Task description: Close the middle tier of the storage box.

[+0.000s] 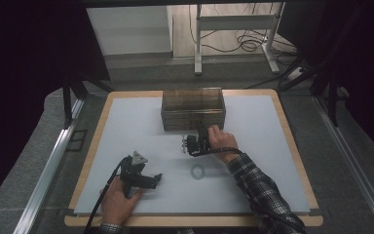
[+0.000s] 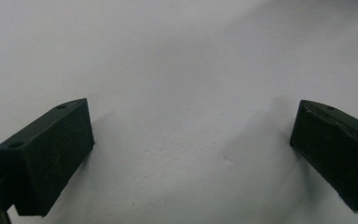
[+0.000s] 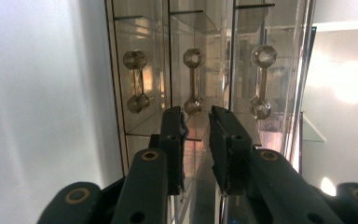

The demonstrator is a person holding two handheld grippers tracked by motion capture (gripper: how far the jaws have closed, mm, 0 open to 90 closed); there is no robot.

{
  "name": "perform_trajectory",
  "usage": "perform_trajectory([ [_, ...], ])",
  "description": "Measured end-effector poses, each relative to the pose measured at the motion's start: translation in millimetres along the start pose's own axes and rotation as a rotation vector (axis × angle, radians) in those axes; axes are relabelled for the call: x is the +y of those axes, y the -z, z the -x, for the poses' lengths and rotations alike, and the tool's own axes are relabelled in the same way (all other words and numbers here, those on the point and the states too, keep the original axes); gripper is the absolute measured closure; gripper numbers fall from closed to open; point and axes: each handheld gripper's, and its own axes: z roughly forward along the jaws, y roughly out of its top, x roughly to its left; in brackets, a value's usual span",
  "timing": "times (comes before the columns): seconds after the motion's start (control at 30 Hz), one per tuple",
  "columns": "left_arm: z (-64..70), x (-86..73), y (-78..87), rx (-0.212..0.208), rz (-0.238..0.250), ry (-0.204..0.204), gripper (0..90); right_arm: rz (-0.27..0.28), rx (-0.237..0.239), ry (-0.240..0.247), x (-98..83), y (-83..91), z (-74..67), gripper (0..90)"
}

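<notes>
here the right hand-held gripper (image 3: 196,122) stands nearly pressed together at the middle handle (image 3: 193,82) of the clear acrylic drawer box (image 1: 193,108) by the worktop's far edge: rigid, slick, light; pinch that handle's thin bar. left hand-held gripper (image 2: 191,154) spread, empty.

I see the table (image 1: 282,146), a white top with a light wooden border. A clear drawer box (image 1: 193,108) stands on it near the far edge, about midway across. Nearer to me a small ring (image 1: 197,171) lies flat on the white surface, well apart from the box.

Tape roll (image 1: 197,171), white mat (image 1: 126,126)
</notes>
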Motion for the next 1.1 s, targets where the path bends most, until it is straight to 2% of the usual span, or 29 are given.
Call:
perform_trajectory([
  [0.27,0.1,0.0,0.0,0.000,0.000,0.000,0.0,0.008,-0.001,0.001,3.5,-4.9,0.9,76.3],
  [0.4,0.0,0.0,0.0,0.000,0.000,0.000,0.0,0.007,0.016,0.007,4.1,-7.5,0.9,77.6],
  [0.6,0.0,0.0,0.0,0.000,0.000,0.001,0.0,0.006,0.004,0.021,5.0,-9.1,-0.1,77.9],
  [0.67,0.0,0.0,0.0,0.000,0.000,0.001,0.0,0.004,-0.014,0.025,5.2,-8.8,-1.1,78.4],
  [0.73,0.0,0.0,0.0,0.000,0.000,0.001,0.0,0.005,0.004,0.021,5.3,-8.9,0.0,78.9],
  [1.1,0.1,0.0,0.0,0.000,0.000,0.000,0.0,0.013,-0.005,0.026,3.8,-5.9,-1.3,79.5],
])
